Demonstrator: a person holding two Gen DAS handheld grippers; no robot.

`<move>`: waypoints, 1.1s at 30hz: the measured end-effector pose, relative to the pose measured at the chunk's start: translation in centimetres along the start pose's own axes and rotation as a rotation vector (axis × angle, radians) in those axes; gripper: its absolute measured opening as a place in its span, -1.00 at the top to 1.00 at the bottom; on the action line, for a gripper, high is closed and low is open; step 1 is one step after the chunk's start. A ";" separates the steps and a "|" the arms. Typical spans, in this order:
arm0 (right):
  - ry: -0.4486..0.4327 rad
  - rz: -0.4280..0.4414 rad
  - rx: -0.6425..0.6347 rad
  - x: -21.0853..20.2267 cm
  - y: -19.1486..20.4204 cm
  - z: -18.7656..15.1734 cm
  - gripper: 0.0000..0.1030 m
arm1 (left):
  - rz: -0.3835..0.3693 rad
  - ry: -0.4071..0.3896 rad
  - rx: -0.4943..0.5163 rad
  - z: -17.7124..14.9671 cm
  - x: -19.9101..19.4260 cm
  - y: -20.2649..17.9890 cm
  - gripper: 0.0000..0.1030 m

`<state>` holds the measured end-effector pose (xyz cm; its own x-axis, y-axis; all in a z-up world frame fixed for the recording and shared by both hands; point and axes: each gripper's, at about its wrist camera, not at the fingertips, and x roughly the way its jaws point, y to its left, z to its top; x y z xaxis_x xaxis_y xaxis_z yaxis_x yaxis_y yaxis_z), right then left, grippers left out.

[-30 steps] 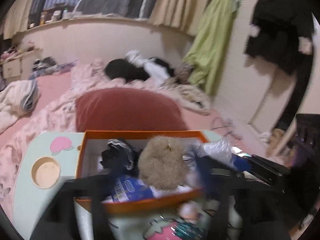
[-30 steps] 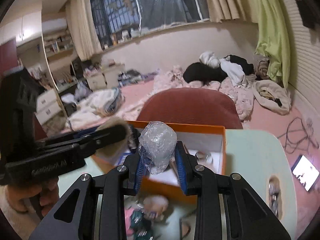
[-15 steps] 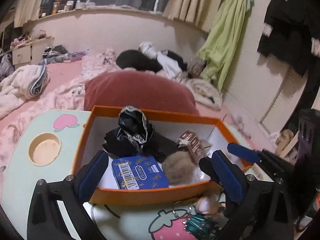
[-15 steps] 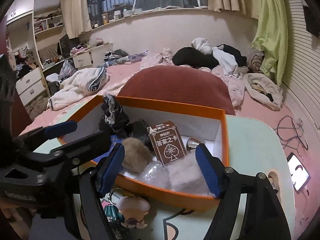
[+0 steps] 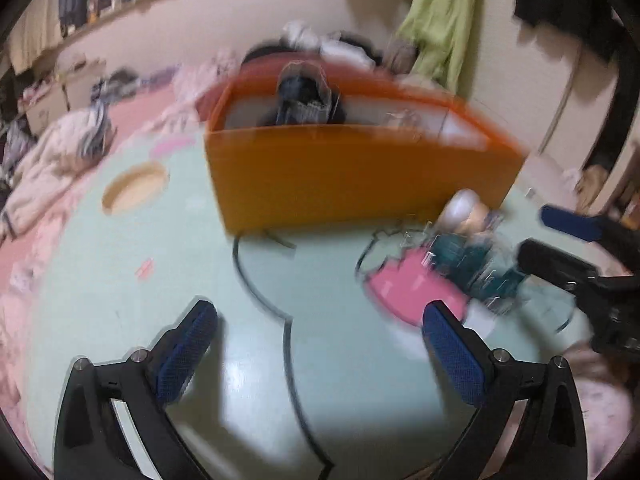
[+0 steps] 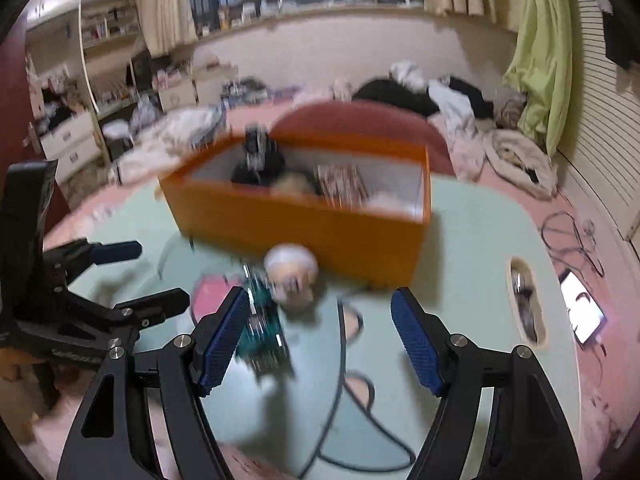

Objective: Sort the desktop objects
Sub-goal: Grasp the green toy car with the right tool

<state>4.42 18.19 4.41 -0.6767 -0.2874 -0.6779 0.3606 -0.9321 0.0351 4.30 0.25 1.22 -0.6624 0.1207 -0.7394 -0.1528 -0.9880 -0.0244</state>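
An orange box [image 5: 352,168] [image 6: 304,216] stands on the pale green table [image 5: 120,264] and holds dark cloth, a furry ball and a card pack. In front of it lie a small doll-head keychain [image 6: 291,272] [image 5: 464,210] and a teal object [image 6: 262,332] [image 5: 476,268], both blurred. My left gripper [image 5: 320,340] is open and empty, low over the table before the box. My right gripper [image 6: 318,334] is open and empty, with the teal object by its left pad and the doll head just beyond. Each gripper shows in the other's view: the right one [image 5: 580,248], the left one [image 6: 120,276].
A round cup recess [image 5: 134,190] is at the table's left and an oval recess [image 6: 526,304] at its right. A phone [image 6: 582,312] and cables lie on the pink bed beyond the right edge. A red cushion [image 6: 360,120] sits behind the box.
Both grippers let go of their items into the box, opened, and have pulled back and down from the box to just above the table in front of it.
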 end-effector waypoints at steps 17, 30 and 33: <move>0.102 0.052 0.121 1.8 -2.1 -1.3 -0.71 | 0.011 0.002 0.007 0.1 0.2 -0.2 -1.00; 0.007 0.104 0.081 0.0 -1.0 -1.1 -0.49 | 0.011 0.001 0.007 0.2 0.1 -0.3 -1.00; -0.001 0.140 -0.018 -0.1 0.7 -0.6 -0.19 | 0.018 -0.002 0.001 0.2 0.1 -0.2 -1.00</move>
<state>5.14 17.69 4.07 -0.6194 -0.4144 -0.6668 0.4631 -0.8787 0.1159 4.09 0.51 1.27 -0.6661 0.1032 -0.7387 -0.1420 -0.9898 -0.0102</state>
